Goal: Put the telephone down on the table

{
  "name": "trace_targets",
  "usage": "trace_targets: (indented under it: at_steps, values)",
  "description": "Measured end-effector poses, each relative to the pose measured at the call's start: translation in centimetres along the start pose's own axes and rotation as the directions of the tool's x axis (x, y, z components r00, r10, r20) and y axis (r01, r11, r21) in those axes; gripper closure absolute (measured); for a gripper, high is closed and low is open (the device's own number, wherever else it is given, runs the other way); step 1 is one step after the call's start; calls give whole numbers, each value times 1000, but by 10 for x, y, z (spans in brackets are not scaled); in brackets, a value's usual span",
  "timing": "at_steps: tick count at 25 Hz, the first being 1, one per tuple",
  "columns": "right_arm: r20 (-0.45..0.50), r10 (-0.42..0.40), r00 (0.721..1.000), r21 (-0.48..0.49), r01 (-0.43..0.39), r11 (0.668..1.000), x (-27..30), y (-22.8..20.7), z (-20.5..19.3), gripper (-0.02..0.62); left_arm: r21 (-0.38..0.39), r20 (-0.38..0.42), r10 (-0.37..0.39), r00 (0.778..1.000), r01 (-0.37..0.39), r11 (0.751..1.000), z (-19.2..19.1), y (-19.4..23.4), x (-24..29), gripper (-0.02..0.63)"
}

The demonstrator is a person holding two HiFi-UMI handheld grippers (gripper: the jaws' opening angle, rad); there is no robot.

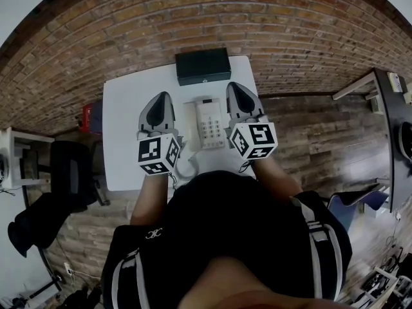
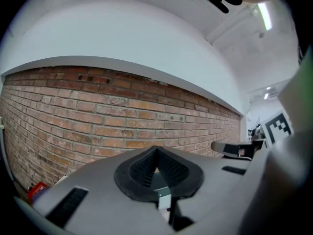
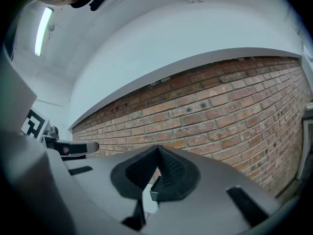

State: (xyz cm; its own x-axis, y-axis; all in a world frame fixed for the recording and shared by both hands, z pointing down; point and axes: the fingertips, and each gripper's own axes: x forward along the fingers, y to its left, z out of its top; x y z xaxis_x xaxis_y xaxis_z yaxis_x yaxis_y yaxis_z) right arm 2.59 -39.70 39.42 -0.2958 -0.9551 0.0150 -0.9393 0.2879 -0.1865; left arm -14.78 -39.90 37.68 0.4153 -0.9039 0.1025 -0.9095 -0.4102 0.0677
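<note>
A white telephone [image 1: 210,124] with a keypad lies on the white table [image 1: 122,127], its coiled cord [image 1: 187,167] trailing toward the near edge. My left gripper [image 1: 163,96] hovers just left of the telephone and my right gripper [image 1: 233,86] just right of it; both are raised above the table and touch nothing. In the left gripper view the left gripper [image 2: 156,156] has its black pads pressed together with nothing between them, aimed at the brick wall. The right gripper [image 3: 157,155] is likewise shut and empty.
A black box [image 1: 203,66] sits at the table's far edge, just beyond the telephone. A brick wall [image 2: 122,116] stands behind the table. A red object [image 1: 86,118] and a black chair [image 1: 67,172] are to the left, and another desk [image 1: 393,118] stands at the right.
</note>
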Motion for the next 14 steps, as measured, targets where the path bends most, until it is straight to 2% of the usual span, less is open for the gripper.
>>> trace_targets:
  at_steps: [4,14]
  values:
    - [-5,22,1000,3,-22,1000,0,4,-5,597,-35,-18,-5,1000,5,999,-5,1,2,603]
    - [-45,48,998,81,-45,996,5,3,-10,597,-22,-22,-26,999,26,999,-6,-6,4,603]
